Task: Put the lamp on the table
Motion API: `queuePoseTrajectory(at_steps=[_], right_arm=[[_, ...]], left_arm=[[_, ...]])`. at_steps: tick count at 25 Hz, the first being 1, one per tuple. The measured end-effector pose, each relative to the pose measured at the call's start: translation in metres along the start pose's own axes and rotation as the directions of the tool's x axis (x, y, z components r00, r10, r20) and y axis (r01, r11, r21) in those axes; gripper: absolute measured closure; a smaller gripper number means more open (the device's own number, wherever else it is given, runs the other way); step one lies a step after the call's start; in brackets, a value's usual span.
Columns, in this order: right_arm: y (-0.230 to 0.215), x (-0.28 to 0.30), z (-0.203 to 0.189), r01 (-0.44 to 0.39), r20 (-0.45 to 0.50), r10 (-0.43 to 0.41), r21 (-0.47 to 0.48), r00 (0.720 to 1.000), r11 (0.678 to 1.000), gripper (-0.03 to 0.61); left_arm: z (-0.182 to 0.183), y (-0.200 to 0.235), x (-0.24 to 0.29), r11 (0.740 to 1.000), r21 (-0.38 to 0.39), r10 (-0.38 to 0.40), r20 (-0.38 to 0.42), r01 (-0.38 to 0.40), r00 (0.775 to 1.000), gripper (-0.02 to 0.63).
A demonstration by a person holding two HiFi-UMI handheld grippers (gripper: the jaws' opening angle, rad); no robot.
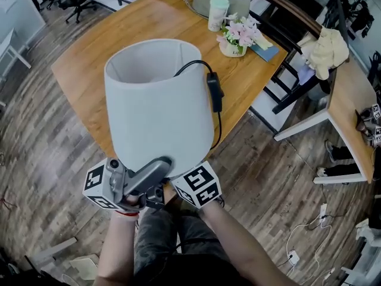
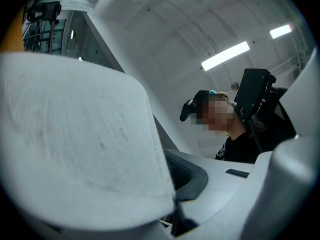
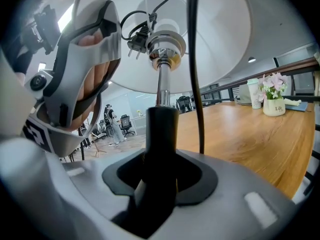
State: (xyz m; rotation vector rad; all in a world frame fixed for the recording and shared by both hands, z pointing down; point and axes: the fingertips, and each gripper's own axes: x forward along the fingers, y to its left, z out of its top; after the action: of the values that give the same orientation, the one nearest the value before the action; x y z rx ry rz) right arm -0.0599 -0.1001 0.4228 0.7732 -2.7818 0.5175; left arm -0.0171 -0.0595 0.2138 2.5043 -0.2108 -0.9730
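Observation:
The lamp's white shade [image 1: 158, 103] is held up in the air at the near edge of the wooden table [image 1: 89, 58], with its black cord and switch [image 1: 215, 91] hanging down the side. My left gripper [image 1: 159, 167] is shut on the shade's lower rim [image 2: 90, 149], one finger [image 1: 146, 174] lying outside it. Under the shade, my right gripper [image 3: 161, 176] is shut on the lamp's black stem [image 3: 161, 134]. Above the stem are the chrome socket [image 3: 163, 46] and the plug [image 3: 136, 40]. From the head view the lamp's base is hidden.
At the table's far end stand a pale cup [image 1: 218, 12], a flower pot [image 1: 237, 37], a tray [image 1: 199, 2] and a blue book [image 1: 266, 51]. A second desk [image 1: 348, 109] and a cloth-draped chair [image 1: 326, 47] are to the right. Cables [image 1: 303, 240] lie on the floor.

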Motion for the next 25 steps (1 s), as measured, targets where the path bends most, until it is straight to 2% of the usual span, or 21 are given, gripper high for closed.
queuePoseTrajectory(at_steps=[7, 18, 25], right_arm=[[-0.02, 0.023, 0.001, 0.03, -0.005, -0.03, 0.022, 1.0, 0.999, 0.41], [-0.085, 0.066, 0.028, 0.153, 0.014, -0.154, 0.025, 0.988, 0.988, 0.41], [-0.116, 0.087, 0.041, 0.176, 0.035, -0.176, 0.002, 0.984, 0.984, 0.41]], left_arm=[[0.009, 0.031, -0.006, 1.0, -0.027, -0.016, -0.03, 0.015, 0.999, 0.583], [0.038, 0.097, 0.006, 0.99, -0.107, -0.104, -0.073, 0.096, 0.992, 0.586], [0.055, 0.134, 0.008, 0.986, -0.107, -0.139, -0.068, 0.131, 0.988, 0.586]])
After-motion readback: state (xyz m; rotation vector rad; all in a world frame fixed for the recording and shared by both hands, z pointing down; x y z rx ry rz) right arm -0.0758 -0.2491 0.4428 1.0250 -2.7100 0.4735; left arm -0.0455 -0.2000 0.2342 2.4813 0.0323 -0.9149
